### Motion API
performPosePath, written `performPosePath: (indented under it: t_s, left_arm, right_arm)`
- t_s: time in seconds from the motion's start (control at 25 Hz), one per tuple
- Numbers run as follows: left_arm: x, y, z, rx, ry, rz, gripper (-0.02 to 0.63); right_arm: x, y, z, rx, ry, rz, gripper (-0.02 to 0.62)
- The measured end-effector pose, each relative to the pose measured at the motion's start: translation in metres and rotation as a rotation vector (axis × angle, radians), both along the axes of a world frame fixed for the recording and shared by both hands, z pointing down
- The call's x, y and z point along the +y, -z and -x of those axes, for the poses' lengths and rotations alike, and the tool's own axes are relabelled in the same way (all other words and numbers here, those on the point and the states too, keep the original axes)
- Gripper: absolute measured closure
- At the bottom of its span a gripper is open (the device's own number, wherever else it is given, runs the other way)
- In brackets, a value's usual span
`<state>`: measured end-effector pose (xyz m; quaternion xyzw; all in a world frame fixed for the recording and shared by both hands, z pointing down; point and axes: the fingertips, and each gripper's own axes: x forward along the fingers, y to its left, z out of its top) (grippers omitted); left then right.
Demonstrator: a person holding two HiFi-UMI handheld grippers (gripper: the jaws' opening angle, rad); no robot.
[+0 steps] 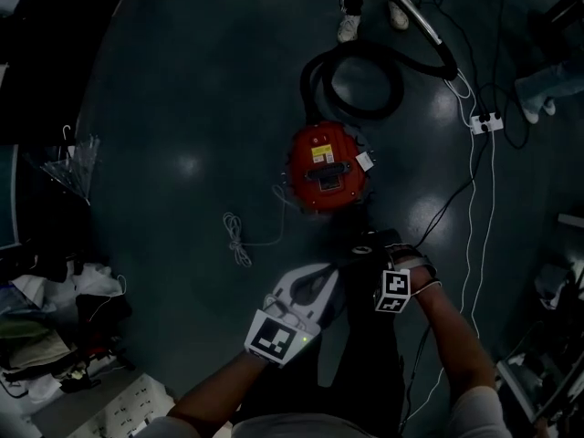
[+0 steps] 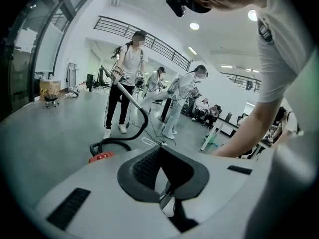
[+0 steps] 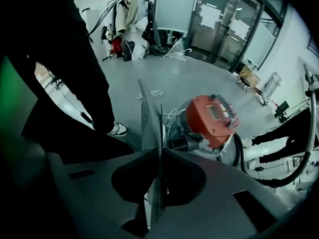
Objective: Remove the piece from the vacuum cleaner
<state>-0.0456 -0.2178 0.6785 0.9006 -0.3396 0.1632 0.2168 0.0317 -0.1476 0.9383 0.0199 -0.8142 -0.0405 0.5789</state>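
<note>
right gripper (image 3: pixel 160 151) pinching thin grey piece (image 3: pixel 149 114), red vacuum cleaner (image 3: pixel 213 118) beyond

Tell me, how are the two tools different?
The left tool is white; the right tool is dark. Right tool grips a thin grey piece; left tool grips nothing. Right tool points down at the red vacuum cleaner; left tool points across the room. Both carry marker cubes.

Open floor (image 1: pixel 182 89) spreads left of the vacuum (image 1: pixel 324 167). Its hose (image 1: pixel 360 85) loops just behind; a white cord (image 1: pixel 238 241) and power strip (image 1: pixel 486 123) flank it.
</note>
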Motion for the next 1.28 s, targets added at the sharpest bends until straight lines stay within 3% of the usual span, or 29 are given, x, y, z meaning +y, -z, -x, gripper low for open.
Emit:
performPosePath:
  t_s: [0.2, 0.48, 0.68, 1.04, 1.28]
  left_arm:
    - [0.023, 0.062, 0.011, 0.006, -0.026, -0.012, 0.6]
    - [0.085, 0.185, 0.035, 0.052, -0.083, -0.029, 0.6]
    - [0.134, 0.249, 0.046, 0.1, -0.16, -0.077, 0.6]
    - [0.177, 0.284, 0.033, 0.154, -0.209, -0.112, 0.6]
    - [0.199, 0.299, 0.034, 0.162, -0.214, -0.123, 0.6]
  right_arm:
    - [0.012, 0.109, 0.01, -0.068, -0.168, -0.013, 0.557]
    - [0.054, 0.291, 0.042, -0.17, -0.443, -0.023, 0.557]
    - [0.079, 0.394, 0.069, -0.249, -0.545, -0.085, 0.557]
    - [0.114, 0.48, 0.081, -0.316, -0.67, -0.146, 0.557]
    - [0.136, 0.512, 0.082, -0.348, -0.69, -0.174, 0.557]
